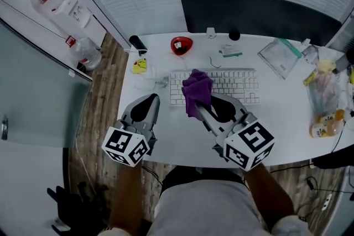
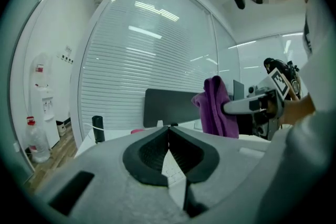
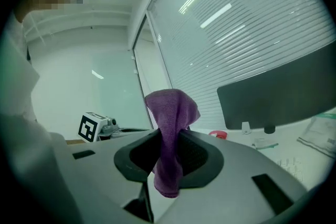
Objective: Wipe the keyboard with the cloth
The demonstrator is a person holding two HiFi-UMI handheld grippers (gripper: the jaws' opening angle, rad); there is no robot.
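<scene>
The right gripper (image 1: 200, 108) pinches the purple cloth (image 1: 196, 90) in its jaws over the left half of the keyboard (image 1: 235, 85). The left gripper (image 1: 148, 102), jaws together and empty, is beside it. Wiping looks not yet begun.

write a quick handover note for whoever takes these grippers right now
Left gripper: shut, empty, over the desk's left front, beside the keyboard.
Right gripper: shut on the cloth, which bunches up above the jaws and hangs below them.
The cloth lies over the keyboard's left half in the head view. The left gripper view suggests it is held off the keys.
Done: cloth is gripped. Whether any keys were wiped cannot be told.
To do: lower the cloth and wipe across the keyboard.
</scene>
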